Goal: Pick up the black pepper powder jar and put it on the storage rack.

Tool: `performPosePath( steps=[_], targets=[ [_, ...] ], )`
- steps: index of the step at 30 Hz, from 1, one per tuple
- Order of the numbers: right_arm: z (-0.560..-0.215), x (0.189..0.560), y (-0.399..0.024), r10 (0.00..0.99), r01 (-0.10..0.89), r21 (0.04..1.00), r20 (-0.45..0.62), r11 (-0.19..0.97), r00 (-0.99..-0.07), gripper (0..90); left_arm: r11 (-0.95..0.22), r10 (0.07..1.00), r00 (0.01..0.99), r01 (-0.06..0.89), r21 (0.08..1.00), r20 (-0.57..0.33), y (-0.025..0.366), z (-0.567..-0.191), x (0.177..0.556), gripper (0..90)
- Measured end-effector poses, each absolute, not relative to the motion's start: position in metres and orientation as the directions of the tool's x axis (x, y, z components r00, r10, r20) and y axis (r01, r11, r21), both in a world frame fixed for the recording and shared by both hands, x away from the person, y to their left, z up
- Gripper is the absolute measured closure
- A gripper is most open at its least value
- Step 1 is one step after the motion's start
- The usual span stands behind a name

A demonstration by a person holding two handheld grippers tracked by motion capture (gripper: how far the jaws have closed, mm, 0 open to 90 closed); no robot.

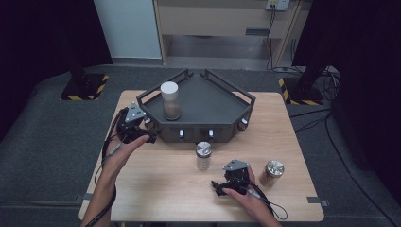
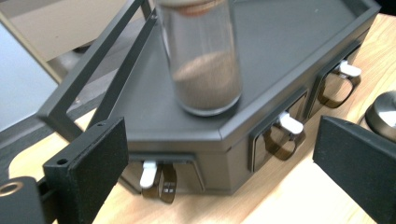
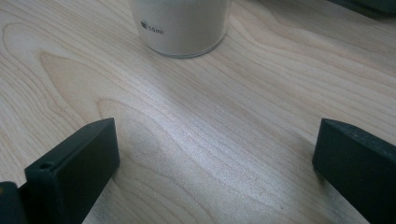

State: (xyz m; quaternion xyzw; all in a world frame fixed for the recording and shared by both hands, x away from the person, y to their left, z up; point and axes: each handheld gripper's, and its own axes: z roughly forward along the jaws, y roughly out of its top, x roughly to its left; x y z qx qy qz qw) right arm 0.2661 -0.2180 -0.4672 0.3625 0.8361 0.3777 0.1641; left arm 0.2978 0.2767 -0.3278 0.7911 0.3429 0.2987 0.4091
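Observation:
A dark grey angular tray [image 1: 222,111] stands at the back of the wooden table. On it a glass jar with a white lid [image 1: 170,100] holds brown powder; in the left gripper view this jar [image 2: 205,60] stands upright near the tray's front edge [image 2: 196,135]. My left gripper [image 1: 141,132] hovers at the tray's left front corner, open [image 2: 219,177] and empty. A silver-lidded jar of pale powder [image 1: 204,155] stands in front of the tray; its base [image 3: 182,23] lies just ahead of my open right gripper [image 3: 215,168], [image 1: 221,186].
Another silver-lidded jar with brown contents [image 1: 273,172] stands to the right of my right hand. The tray's front face carries small white-handled latches [image 2: 290,123]. A rail [image 2: 98,60] frames the tray's left side. Bare wood lies at the table's left front [image 1: 156,189].

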Motion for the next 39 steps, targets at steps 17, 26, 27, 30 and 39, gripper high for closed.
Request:
performPosePath(
  steps=[17, 26, 27, 30, 39],
  targets=[
    [-0.467, 0.266, -0.218, 0.729, 0.482, 0.750, 0.000, 0.453, -0.684, 0.5, -0.430, 0.788, 0.591, 0.324, 0.843, 0.175, 0.276, -0.355, 0.274, 2.3],
    [-0.467, 0.266, -0.218, 0.729, 0.482, 0.750, 0.000, 0.453, -0.684, 0.5, -0.432, 0.786, 0.597, 0.339, 0.836, 0.164, 0.272, -0.369, 0.262, 2.2],
    [-0.468, 0.266, -0.218, 0.730, 0.482, 0.751, 0.000, 0.451, -0.684, 0.5, -0.428, 0.787, 0.596, 0.343, 0.836, 0.158, 0.271, -0.371, 0.261, 2.2],
    [-0.468, 0.266, -0.218, 0.729, 0.481, 0.751, 0.000, 0.452, -0.684, 0.5, -0.441, 0.782, 0.601, 0.350, 0.826, 0.163, 0.267, -0.375, 0.258, 2.3],
    [-0.467, 0.266, -0.218, 0.730, 0.482, 0.751, 0.000, 0.452, -0.684, 0.5, -0.454, 0.782, 0.601, 0.369, 0.811, 0.164, 0.258, -0.384, 0.249, 2.2]
  ],
)
